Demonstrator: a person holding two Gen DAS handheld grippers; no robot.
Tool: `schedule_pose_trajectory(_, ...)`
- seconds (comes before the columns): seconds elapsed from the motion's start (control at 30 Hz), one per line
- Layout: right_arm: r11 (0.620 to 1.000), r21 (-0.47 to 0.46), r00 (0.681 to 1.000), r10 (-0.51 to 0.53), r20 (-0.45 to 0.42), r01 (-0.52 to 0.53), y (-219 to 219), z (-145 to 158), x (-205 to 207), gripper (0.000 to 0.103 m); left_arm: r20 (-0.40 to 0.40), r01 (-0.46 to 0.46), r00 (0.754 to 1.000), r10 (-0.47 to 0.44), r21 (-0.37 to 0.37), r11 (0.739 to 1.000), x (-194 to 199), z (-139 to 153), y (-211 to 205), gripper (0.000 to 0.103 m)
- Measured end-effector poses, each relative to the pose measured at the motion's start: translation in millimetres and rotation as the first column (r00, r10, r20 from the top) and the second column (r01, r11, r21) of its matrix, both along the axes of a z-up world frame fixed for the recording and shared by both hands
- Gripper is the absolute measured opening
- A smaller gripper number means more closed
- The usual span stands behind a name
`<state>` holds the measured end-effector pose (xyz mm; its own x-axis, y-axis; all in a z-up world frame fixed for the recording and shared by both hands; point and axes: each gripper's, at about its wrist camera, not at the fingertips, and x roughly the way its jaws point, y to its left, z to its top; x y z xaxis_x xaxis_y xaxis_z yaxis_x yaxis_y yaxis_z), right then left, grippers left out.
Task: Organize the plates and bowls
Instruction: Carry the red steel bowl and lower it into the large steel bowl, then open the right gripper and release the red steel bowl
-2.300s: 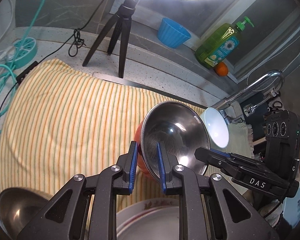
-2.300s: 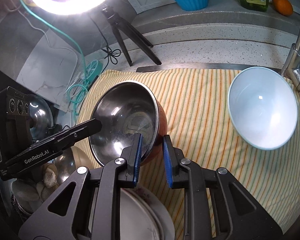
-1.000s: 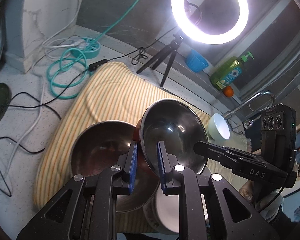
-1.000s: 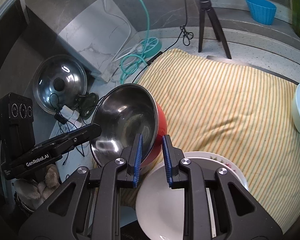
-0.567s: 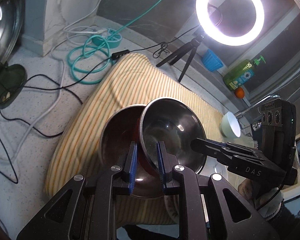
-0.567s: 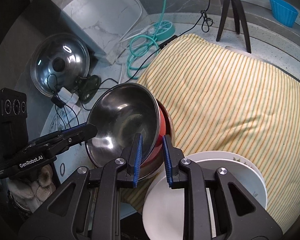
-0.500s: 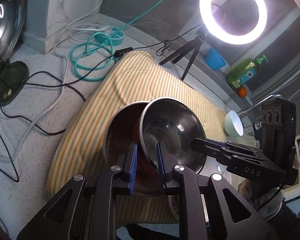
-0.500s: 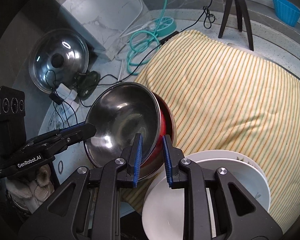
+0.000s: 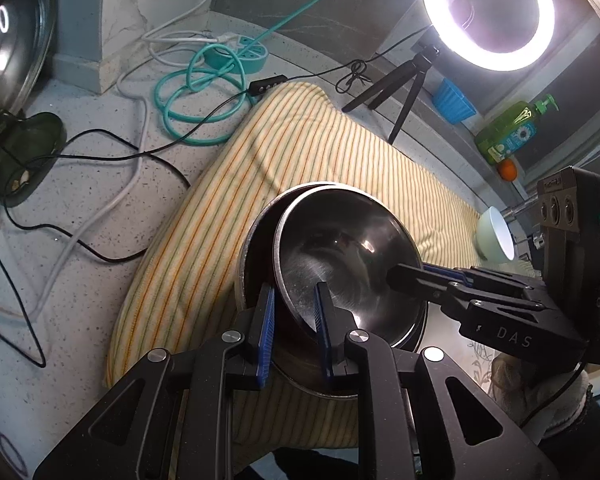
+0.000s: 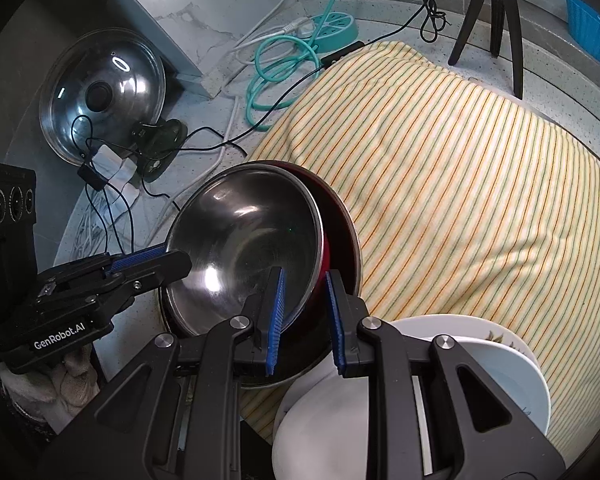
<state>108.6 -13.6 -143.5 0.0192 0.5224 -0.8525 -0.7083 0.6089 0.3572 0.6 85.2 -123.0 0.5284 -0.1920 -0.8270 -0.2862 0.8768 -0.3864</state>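
Both claws clamped on red-sided steel bowl [image 10: 244,248]: left claw [image 9: 294,312] near rim, right claw [image 10: 302,312] opposite. Bowl has come down since half a second ago, now nested in larger steel bowl [image 9: 256,240] on striped towel [image 10: 460,184]. Release likely next.

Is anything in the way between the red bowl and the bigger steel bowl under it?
Nothing visible. The red bowl, held by both hand-held grippers, left and right, already sits partly inside the bigger steel bowl on the striped towel.
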Motion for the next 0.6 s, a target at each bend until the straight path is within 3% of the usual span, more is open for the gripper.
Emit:
schedule_pose_trajectory(0.37, 1.0, -0.019, 1.0, 0.018, 0.025, -0.018, 5.7, 0.9, -0.2, 0.025, -0.02, 0.003, 1.0, -0.002, 0.005, 1.0, 3.5, -3.9, 1.8, 0.017)
schedule_pose_trajectory(0.5, 1.0, 0.005, 1.0, 0.022, 0.01, -0.022, 3.3, 2.7, 1.4, 0.039, -0.017, -0.001, 1.0, 0.001, 0.004, 1.0, 3.3, -3.6, 1.5, 0.018)
schedule_pose_trajectory(0.6, 1.0, 0.018, 1.0, 0.024, 0.018, -0.024, 1.8, 6.2, 0.7, 0.041, -0.013, -0.001, 1.0, 0.001, 0.007, 1.0, 2.4, -1.7, 0.8, 0.018)
